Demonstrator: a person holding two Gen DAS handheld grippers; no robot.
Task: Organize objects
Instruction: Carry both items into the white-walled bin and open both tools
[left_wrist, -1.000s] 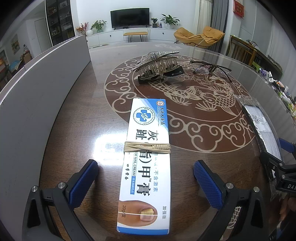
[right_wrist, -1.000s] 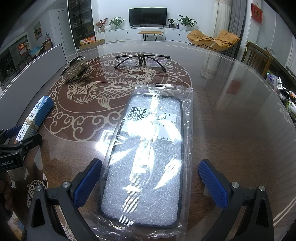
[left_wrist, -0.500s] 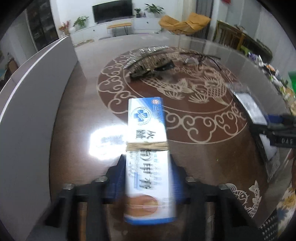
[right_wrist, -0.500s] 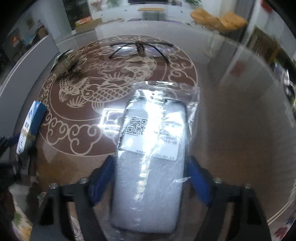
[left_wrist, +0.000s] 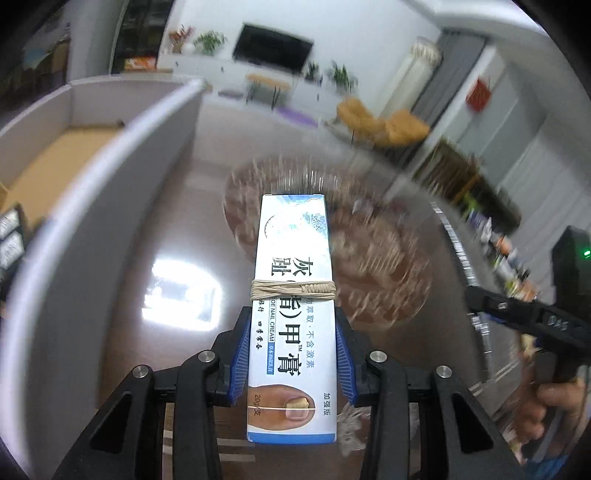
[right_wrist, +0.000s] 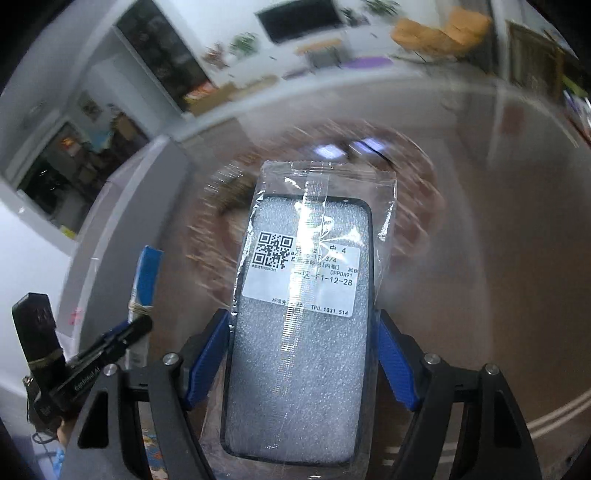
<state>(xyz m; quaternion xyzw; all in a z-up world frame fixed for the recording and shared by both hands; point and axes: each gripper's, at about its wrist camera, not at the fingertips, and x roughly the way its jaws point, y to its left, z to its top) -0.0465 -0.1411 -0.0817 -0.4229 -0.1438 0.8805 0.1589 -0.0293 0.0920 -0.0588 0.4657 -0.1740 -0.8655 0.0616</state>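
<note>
At the far left stands a large grey box (left_wrist: 110, 192) with an open top; its brown floor shows, and something small lies at its near left corner, too cut off to name. Just to its right, the left gripper (left_wrist: 291, 354) is clamped on a white and blue carton of nail cream (left_wrist: 291, 295), the blue pads pressing both long sides of its near half. A rubber band (left_wrist: 293, 290) wraps the carton at mid-length. The carton is lifted clear of the bench (left_wrist: 184, 229) and points forward, beside the box wall rather than over the opening.

Further right, the right gripper (right_wrist: 303, 354) is closed on a phone case in a clear plastic bag (right_wrist: 306, 295), pads against both edges, the white label with its square code facing up. It too hangs above the bench, with the box (right_wrist: 129, 221) off to its left.

The background is heavily blurred, so whatever lies on the round pattern of the bench cannot be made out.

As a judgement, the task is in its middle: two things are picked up, neither is yet in the box, and both need carrying leftward over the wall and releasing inside. Anything remaining on the bench would follow.
</note>
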